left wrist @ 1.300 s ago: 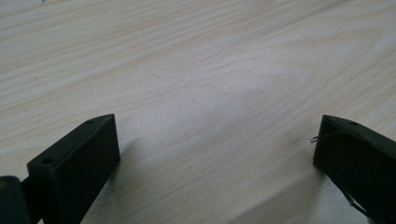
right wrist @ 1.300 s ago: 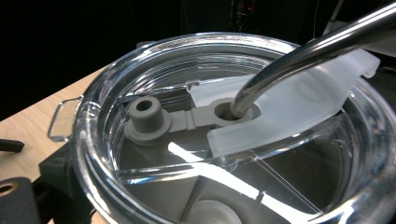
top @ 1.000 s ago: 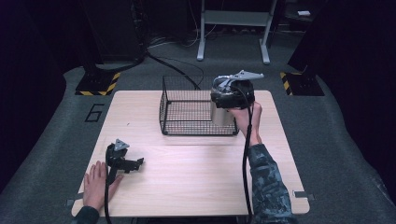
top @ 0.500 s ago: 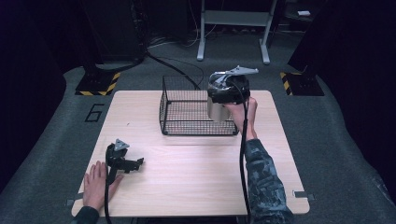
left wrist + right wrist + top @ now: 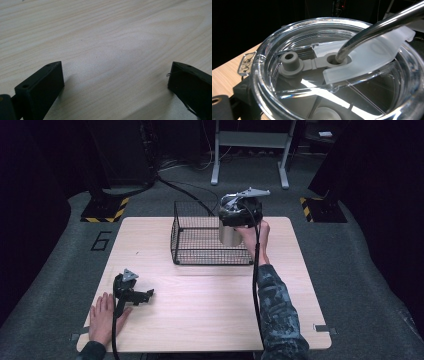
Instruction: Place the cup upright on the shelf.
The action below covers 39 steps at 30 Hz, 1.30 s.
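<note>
I see the wire basket point(image 5: 212, 240) open at the top, its mesh walls barring any sideways entry; the steel tumbler point(image 5: 230, 234) fills its right end, leaving the left part free; broad bare table point(image 5: 210, 305) lies between the basket and my left gripper point(image 5: 131, 292).
</note>
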{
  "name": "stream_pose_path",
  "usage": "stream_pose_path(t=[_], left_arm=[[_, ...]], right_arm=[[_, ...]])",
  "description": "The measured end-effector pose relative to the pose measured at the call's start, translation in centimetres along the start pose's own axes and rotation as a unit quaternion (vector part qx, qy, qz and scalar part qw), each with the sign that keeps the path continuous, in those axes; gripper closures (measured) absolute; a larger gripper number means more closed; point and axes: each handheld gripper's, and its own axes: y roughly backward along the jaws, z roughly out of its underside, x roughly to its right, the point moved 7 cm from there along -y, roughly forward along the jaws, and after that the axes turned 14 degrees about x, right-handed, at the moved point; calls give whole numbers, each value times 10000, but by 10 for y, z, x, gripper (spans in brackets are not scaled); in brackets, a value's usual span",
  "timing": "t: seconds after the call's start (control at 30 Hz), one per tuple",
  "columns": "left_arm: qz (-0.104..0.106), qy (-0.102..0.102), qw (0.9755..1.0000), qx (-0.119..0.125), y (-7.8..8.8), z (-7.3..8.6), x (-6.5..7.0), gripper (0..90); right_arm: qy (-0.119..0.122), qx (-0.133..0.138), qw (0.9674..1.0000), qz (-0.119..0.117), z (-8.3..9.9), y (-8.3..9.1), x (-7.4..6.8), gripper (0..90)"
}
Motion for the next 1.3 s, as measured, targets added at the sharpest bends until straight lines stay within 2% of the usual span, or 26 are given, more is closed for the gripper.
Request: stream_pose_path(t=[0.2, 0.27, 0.63, 0.77, 0.97, 1.07, 1.3], left_arm=[[-18, -8, 10000, 19, 0, 0, 0, 2], [-22, -1, 10000, 44, -1, 0, 0, 2], [-26, 5, 10000, 50, -1, 0, 0, 2], [-30, 2, 10000, 54, -1, 0, 0, 2], [-18, -14, 10000, 33, 0, 0, 0, 2], [-19, -40, 10000, 30, 0, 0, 0, 2], [-19, -14, 10000, 38, -1, 0, 0, 2]], right_arm=[[-59, 7, 10000, 67, 0, -6, 0, 37], [22, -1, 10000, 49, 1, -8, 1, 37], [21, -8, 10000, 78, 6, -21, 2, 37], [-85, -37, 9999, 113, 8, -26, 2, 37], [-82, -74, 9999, 103, 14, -33, 4, 37], [-188, -103, 9997, 131, 18, -38, 4, 37], [-247, -177, 9995, 126, 27, -47, 6, 37]])
